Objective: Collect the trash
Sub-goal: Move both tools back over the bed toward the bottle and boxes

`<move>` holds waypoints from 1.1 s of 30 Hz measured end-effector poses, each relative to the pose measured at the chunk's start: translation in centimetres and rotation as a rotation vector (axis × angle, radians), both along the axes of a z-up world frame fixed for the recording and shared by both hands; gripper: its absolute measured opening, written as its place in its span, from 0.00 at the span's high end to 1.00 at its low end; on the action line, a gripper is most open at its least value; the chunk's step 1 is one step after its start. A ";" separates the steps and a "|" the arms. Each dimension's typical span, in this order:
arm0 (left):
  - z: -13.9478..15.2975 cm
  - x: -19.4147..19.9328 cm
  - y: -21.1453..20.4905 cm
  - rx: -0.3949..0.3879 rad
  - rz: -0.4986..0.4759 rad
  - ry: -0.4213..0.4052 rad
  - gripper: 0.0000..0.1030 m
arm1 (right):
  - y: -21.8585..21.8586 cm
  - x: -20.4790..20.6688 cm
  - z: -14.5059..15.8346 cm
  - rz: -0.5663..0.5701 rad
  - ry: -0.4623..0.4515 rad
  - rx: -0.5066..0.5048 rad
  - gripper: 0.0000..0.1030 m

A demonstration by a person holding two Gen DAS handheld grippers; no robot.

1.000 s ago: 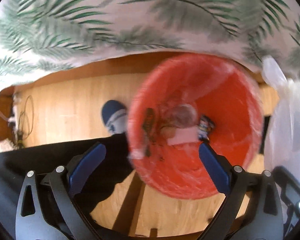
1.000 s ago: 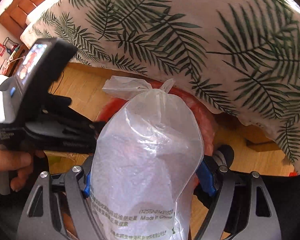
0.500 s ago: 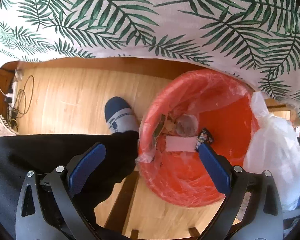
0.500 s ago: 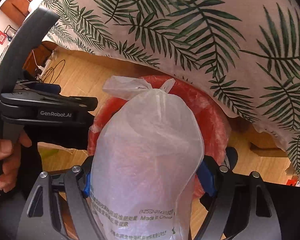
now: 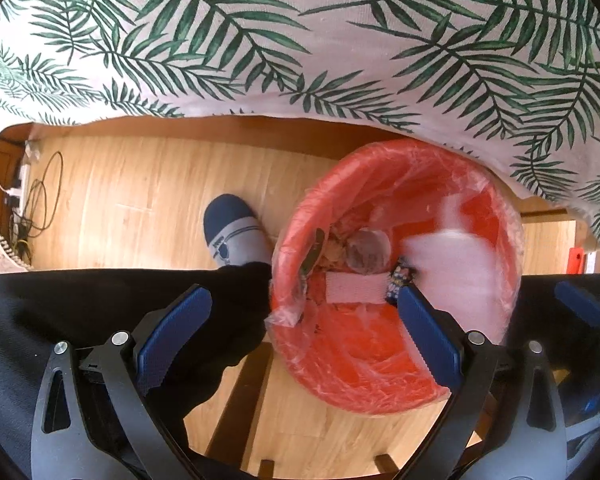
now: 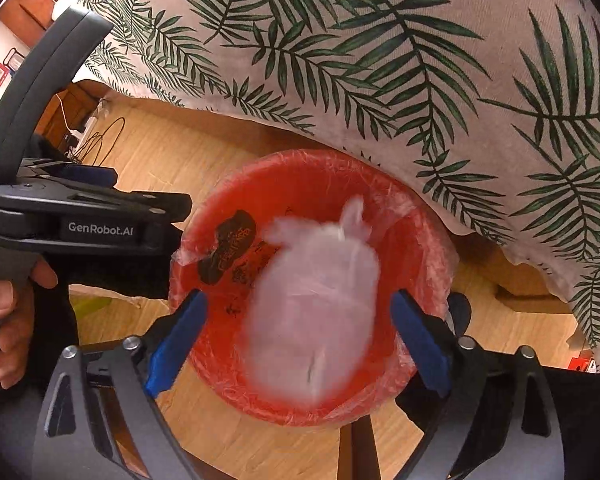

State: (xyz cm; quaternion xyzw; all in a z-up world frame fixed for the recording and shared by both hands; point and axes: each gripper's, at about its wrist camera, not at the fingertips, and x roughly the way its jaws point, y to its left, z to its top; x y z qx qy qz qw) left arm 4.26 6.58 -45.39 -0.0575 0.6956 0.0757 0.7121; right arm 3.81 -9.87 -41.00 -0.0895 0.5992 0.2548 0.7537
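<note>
1. My right gripper has its jaws spread wide with nothing between the pads; the white tied bag shows blurred below and ahead of them, clear of both fingers, so I judge it is dropping free
2. The bag sits inside the mouth of the red bin, toward the bin's right wall, its knotted top pointing at the far rim beside the bed and its long axis running from near rim to far rim, in line with my right fingers
3. From the left wrist view the same white bag is a smear against the bin's right inner wall, beside older litter at the bottom: a pink strip and a dark wrapper
4. My left gripper is spread too and empty, hanging above the near left rim of the red bin, which stands on the wooden floor against the palm-print bedspread
5. The right hand is the nearer to the bag; I see no further trash on the floor here, so I would next look elsewhere
</note>
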 end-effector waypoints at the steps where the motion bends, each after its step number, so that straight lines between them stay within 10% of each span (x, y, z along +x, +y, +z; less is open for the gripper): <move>1: 0.0 0.0 0.0 -0.002 0.000 0.000 0.06 | 0.0 0.0 0.1 -0.001 -0.001 0.001 0.07; 9: 3.6 -0.2 -0.4 -0.051 -0.032 -0.089 0.06 | -1.8 -0.7 5.1 -0.070 -0.141 0.003 0.05; 19: 15.3 0.6 -2.4 -0.088 -0.164 -0.354 0.06 | -5.6 -1.4 13.9 -0.147 -0.375 0.009 0.05; 33: 24.9 6.6 -3.7 -0.049 -0.229 -0.525 0.06 | -7.1 10.3 23.3 -0.303 -0.488 0.067 0.05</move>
